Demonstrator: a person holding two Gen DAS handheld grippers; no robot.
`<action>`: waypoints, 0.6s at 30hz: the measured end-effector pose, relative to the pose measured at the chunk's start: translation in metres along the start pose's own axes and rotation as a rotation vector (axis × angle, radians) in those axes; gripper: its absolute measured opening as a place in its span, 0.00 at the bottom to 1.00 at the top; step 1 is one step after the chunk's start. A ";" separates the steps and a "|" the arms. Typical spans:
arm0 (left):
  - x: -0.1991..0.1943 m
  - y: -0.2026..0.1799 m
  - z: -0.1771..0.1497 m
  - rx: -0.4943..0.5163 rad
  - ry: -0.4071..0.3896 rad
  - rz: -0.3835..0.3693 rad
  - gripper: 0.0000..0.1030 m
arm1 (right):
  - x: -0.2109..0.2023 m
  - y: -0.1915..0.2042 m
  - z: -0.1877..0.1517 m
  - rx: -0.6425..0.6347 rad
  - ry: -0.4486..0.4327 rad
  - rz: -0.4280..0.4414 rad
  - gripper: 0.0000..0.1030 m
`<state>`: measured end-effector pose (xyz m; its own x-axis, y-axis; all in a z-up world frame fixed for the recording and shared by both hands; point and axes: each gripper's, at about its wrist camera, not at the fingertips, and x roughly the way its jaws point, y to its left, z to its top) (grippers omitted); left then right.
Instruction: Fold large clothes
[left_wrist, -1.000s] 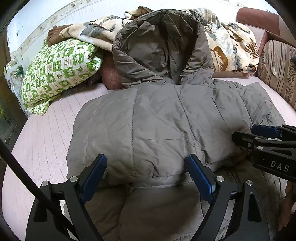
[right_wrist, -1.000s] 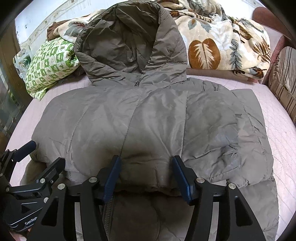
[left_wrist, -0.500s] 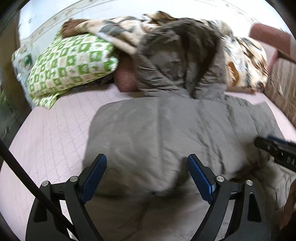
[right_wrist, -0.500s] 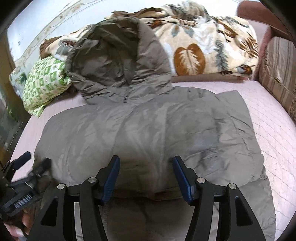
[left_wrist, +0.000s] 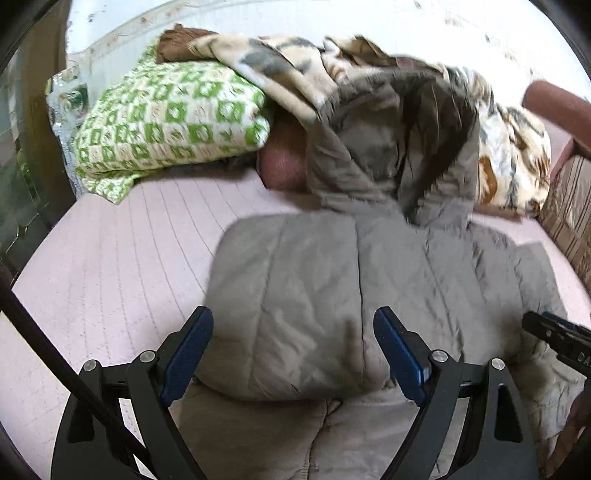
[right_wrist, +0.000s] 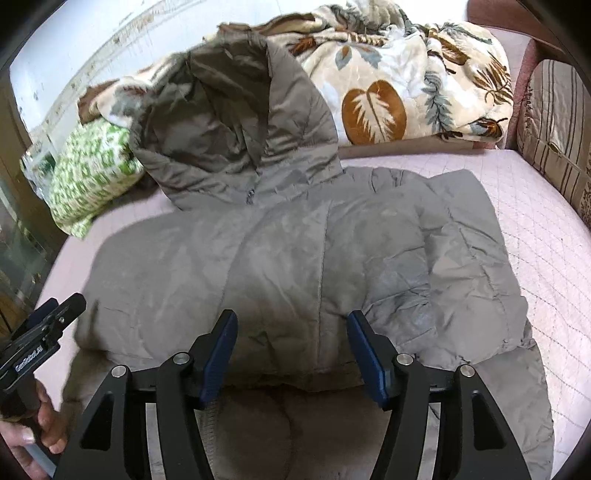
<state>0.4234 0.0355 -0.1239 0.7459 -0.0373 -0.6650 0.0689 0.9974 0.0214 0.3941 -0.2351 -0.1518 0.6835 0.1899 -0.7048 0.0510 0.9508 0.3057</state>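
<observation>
A large grey hooded puffer jacket (right_wrist: 314, 266) lies on the pink quilted bed (right_wrist: 546, 258), folded across the middle, its hood (right_wrist: 229, 122) resting on the bedding behind. It also shows in the left wrist view (left_wrist: 332, 288). My left gripper (left_wrist: 293, 354) is open and empty over the jacket's left part; it appears at the left edge of the right wrist view (right_wrist: 48, 321). My right gripper (right_wrist: 291, 354) is open and empty above the folded edge; its tip shows in the left wrist view (left_wrist: 554, 336).
A green-and-white checked pillow (left_wrist: 173, 122) lies at the back left. A leaf-print blanket (right_wrist: 406, 77) is heaped at the back. A striped cushion (right_wrist: 554, 125) and a reddish sofa arm (left_wrist: 557, 107) stand at the right. Pink bed surface (left_wrist: 110, 258) lies left of the jacket.
Both grippers have pulled back and lifted a little from the jacket. The left view has swung left, showing more pink bed. The jacket stays folded.
</observation>
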 end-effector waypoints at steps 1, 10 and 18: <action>-0.002 0.003 0.002 -0.009 -0.001 -0.004 0.85 | -0.007 0.001 0.001 -0.009 -0.015 -0.003 0.64; -0.026 0.034 0.025 -0.095 -0.053 -0.034 0.85 | -0.065 0.021 0.065 -0.183 -0.076 -0.046 0.64; -0.016 0.048 0.026 -0.131 -0.033 -0.034 0.85 | -0.046 0.055 0.188 -0.307 -0.078 -0.082 0.64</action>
<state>0.4318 0.0823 -0.0933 0.7660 -0.0711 -0.6389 0.0094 0.9950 -0.0995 0.5023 -0.2373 0.0181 0.7408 0.1013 -0.6641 -0.1053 0.9939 0.0341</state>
